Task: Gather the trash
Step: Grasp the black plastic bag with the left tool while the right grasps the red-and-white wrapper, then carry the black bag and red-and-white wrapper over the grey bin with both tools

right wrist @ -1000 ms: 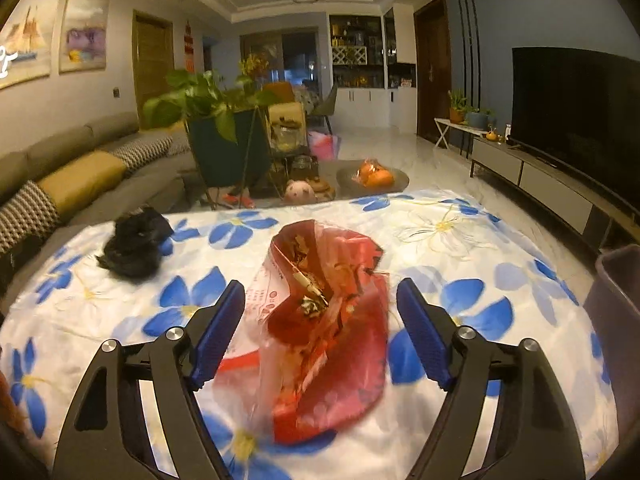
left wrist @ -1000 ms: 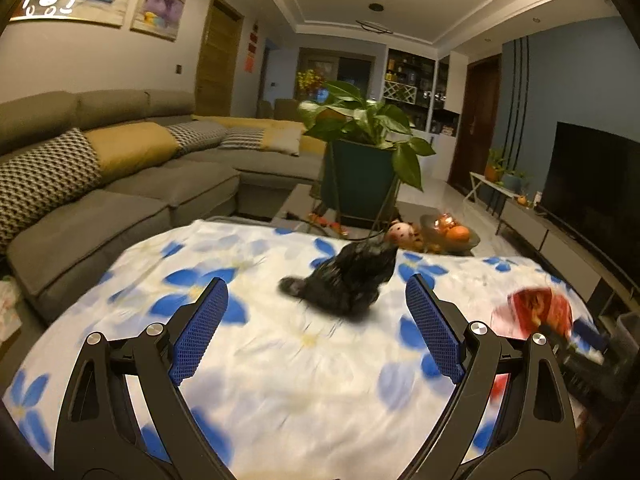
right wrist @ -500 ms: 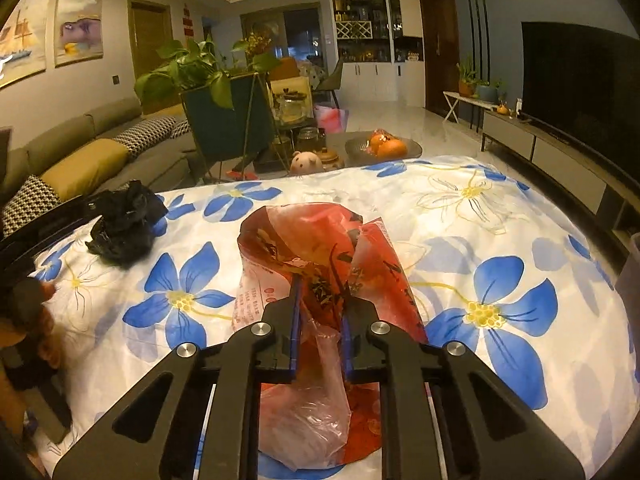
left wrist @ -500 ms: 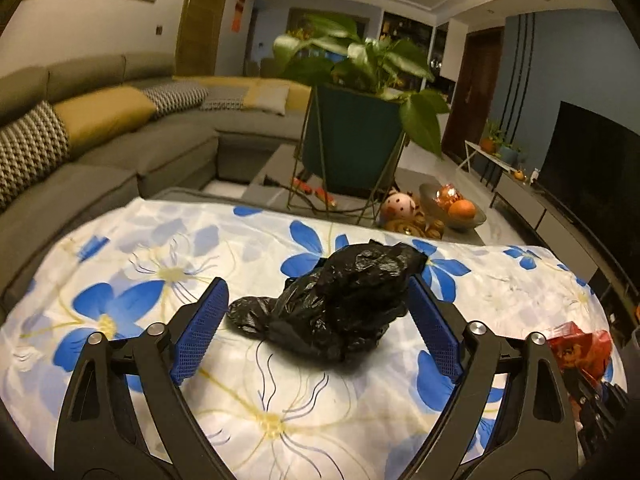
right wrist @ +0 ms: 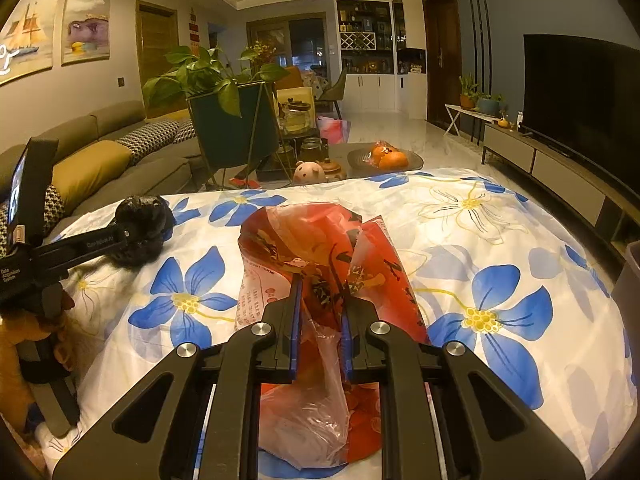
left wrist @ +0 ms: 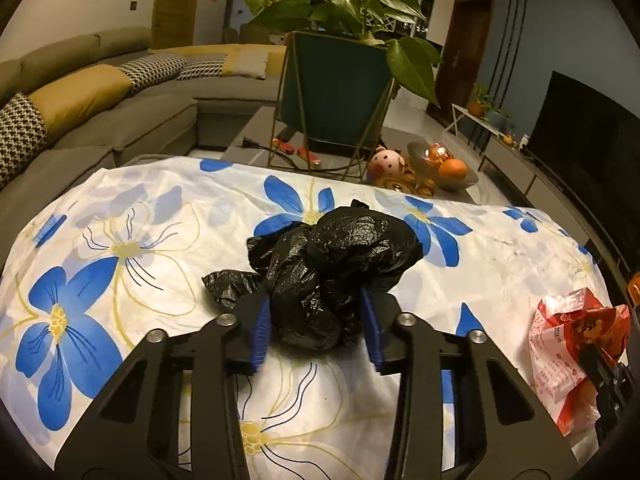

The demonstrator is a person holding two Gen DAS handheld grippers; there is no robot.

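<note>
The flowered worktop lay bare between the black bag near its left edge and the red bag at its middle. Its right half stood open. Beyond the far edge, a planter and a fruit dish blocked passage.

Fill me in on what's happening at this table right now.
A person is collecting trash off a table covered by a flowered cloth, with a handheld gripper in each hand. The left gripper is closing on a crumpled black plastic bag, which sits between its fingers. The right gripper is shut on a red plastic bag. Both bags rest on the cloth, not yet lifted.
</note>
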